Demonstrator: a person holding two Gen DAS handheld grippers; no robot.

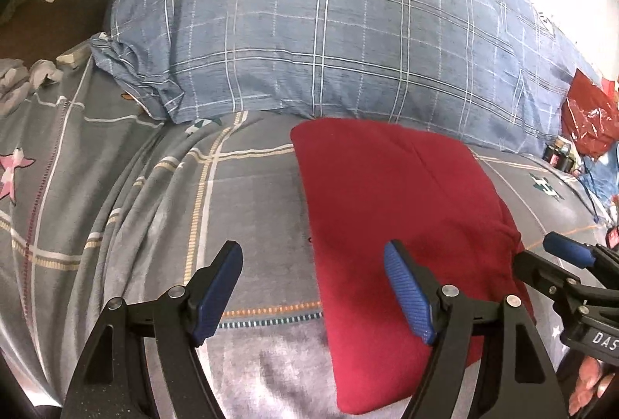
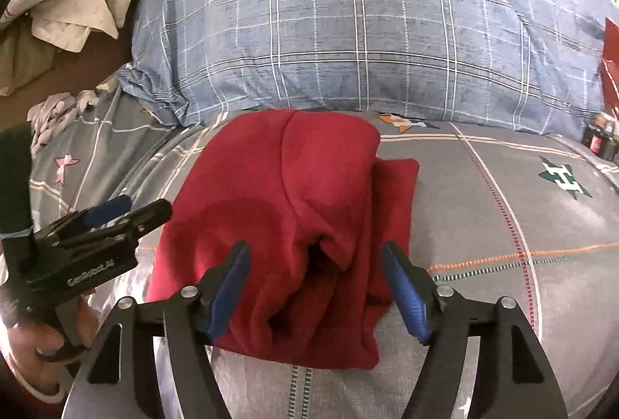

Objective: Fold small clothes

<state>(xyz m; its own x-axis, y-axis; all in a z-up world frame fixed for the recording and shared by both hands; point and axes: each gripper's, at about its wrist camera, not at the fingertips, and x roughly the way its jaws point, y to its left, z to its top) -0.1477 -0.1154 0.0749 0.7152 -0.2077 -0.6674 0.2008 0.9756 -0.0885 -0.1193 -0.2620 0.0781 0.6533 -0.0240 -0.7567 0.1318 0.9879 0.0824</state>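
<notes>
- Red fleece garment, partly folded on plaid bedsheet near pillow; loose layers may slump apart.
- Left gripper and right gripper: both wide, empty; an off-centre pinch could drag the folds.

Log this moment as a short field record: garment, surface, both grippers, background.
garment: red garment, partly folded, lying on the bed
surface: grey checked bedsheet
left hand-held gripper: open, over the garment's left edge, holding nothing
right hand-held gripper: open, astride the garment's near end, holding nothing
background: blue plaid pillow behind the garment; red plastic bag at far right
</notes>
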